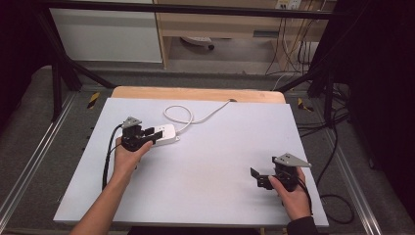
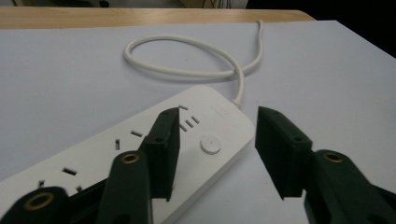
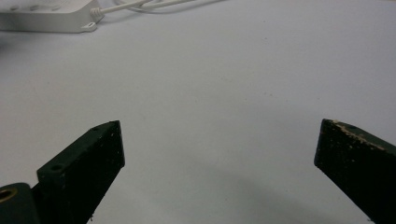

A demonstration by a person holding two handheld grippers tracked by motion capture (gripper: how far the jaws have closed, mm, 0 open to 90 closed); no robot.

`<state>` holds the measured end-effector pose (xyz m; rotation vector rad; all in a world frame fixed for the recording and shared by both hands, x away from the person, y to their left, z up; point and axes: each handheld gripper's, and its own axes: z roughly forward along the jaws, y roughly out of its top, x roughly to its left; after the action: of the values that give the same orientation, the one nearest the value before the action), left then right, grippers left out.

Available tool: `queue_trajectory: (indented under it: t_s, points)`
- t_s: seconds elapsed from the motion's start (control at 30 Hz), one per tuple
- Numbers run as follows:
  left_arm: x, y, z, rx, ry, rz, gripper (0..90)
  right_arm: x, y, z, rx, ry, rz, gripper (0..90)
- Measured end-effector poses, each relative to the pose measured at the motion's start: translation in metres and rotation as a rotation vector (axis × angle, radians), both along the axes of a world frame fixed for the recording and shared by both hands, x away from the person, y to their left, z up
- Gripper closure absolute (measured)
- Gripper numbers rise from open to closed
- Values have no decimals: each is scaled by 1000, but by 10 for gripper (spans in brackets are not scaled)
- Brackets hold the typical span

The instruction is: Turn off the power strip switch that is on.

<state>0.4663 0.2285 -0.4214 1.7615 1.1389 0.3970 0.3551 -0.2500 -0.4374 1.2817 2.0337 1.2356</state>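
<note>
Here left gripper gapes over power strip; right gripper wide apart.

My left gripper covers part of the white plastic power strip with one black jaw, so some sockets there are hidden from me, and the strip's near end runs off the bottom left edge. From my right gripper the same strip is cut by the top edge (its face unreadable). From above, its sockets are too small to count.
</note>
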Motion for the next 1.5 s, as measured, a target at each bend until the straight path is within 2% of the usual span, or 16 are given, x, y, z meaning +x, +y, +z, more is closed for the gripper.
queue_trajectory:
  t_s: [0.2, 0.3, 0.4, 0.47, 0.57, 1.03, 1.3, 1.5]
  points:
    - [-1, -3, 2, -17, 10, 8, 306, 0, 0, 0, 2, -4, -3, 23]
    - [-2, -5, 3, -14, 15, 18, 170, 0, 0, 0, 0, -4, -3, 23]
    - [-3, -6, 3, -26, 35, 0, 69, 0, 0, 0, -2, -5, 0, 23]
    - [-4, -6, 4, -38, 43, -1, 61, 0, 0, 0, 0, -5, 0, 23]
    - [-6, -7, 6, -30, 48, 6, 61, 0, 0, 0, -2, -7, -1, 23]
    - [-22, -13, 13, -40, 13, -31, 61, 0, 0, 1, -1, -8, 0, 23]
    - [-33, -14, 18, -27, -3, -58, 61, 0, 0, 1, -1, -9, 2, 23]
    - [-43, -9, 20, -27, -8, -54, 62, 0, 1, 1, -1, -9, 6, 23]
